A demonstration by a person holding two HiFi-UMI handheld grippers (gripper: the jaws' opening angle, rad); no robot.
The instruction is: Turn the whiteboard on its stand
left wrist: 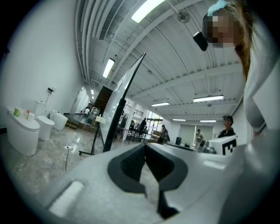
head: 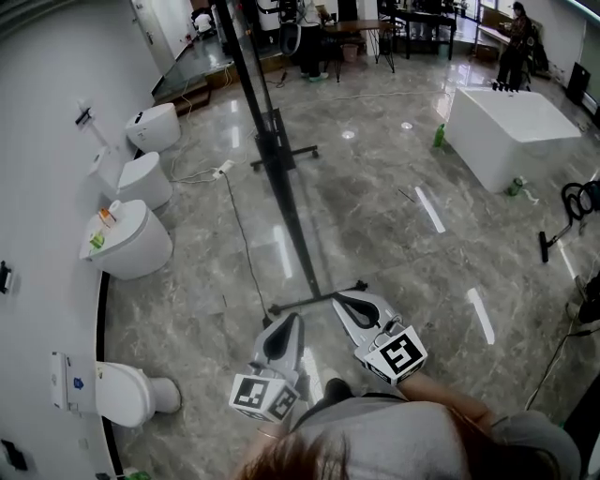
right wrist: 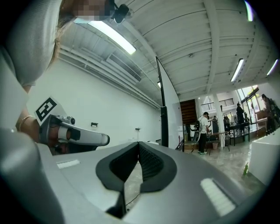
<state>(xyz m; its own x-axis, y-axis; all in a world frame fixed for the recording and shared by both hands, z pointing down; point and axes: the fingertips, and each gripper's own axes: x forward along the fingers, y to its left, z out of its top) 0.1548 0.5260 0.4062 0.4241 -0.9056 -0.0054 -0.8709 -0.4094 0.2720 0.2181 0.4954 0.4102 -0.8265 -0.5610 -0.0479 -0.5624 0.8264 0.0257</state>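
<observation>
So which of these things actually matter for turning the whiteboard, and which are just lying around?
Part of the job: whiteboard, stand, left gripper, right gripper.
Just lying about: toilets, white tub, green bottle, power strip.

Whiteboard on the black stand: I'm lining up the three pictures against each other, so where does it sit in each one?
Head view: the tall white whiteboard on its black stand is edge-on, a dark line from top centre to mid-frame.
Left gripper view: the whiteboard leans left of centre.
Right gripper view: its dark edge stands upright at centre.
Shared landmark: the dark tables with people at the far end.
</observation>
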